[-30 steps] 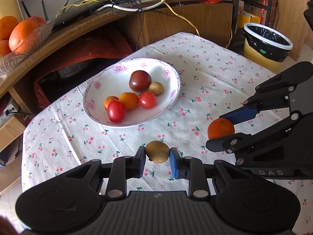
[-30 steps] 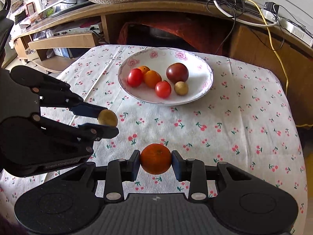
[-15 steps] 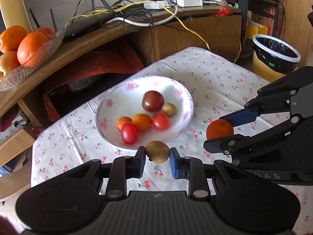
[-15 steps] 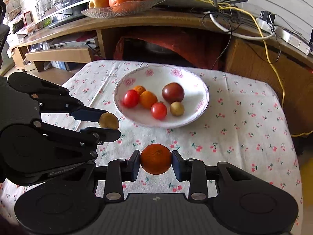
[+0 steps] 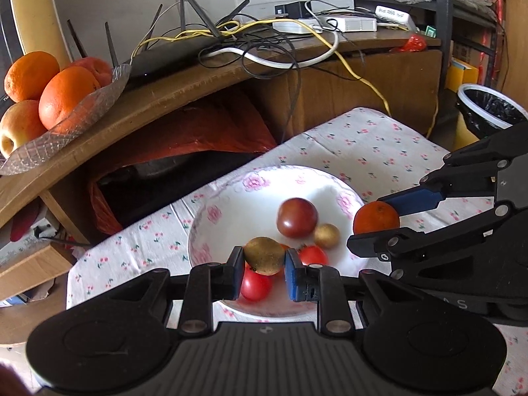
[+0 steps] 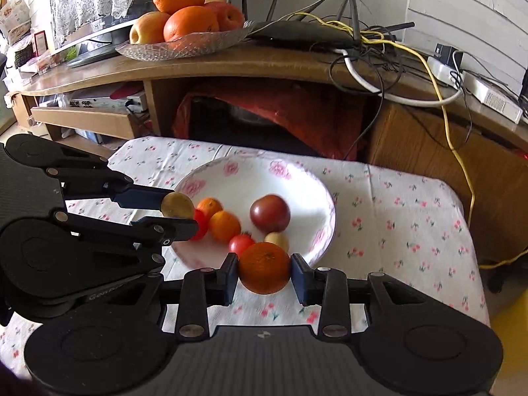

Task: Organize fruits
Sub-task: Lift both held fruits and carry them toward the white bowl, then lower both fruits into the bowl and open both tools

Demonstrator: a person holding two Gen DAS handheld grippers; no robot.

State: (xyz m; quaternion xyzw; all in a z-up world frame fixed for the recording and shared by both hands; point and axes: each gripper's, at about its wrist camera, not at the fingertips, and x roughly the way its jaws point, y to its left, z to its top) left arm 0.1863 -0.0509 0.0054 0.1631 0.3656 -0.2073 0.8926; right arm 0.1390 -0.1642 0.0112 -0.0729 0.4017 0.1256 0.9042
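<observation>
My left gripper (image 5: 264,269) is shut on a brown kiwi (image 5: 264,254) and holds it over the near rim of a white floral plate (image 5: 231,217). My right gripper (image 6: 264,275) is shut on an orange (image 6: 264,272) at the plate's (image 6: 244,178) near right edge. The plate holds a dark red tomato (image 6: 269,213), small red tomatoes, small oranges and a small brown fruit (image 5: 326,236). The right gripper's orange (image 5: 376,217) shows in the left wrist view, and the kiwi (image 6: 177,205) shows in the right wrist view.
The plate sits on a floral tablecloth (image 6: 396,204). Behind is a wooden shelf (image 5: 198,85) with cables, a router and a glass dish of oranges and apples (image 6: 184,46). A bin with a black bag (image 5: 488,112) stands at the far right.
Both grippers have moved forward toward the plate with their fruits held. The kiwi and the orange now hang over the plate's near edge instead of over the tablecloth.
</observation>
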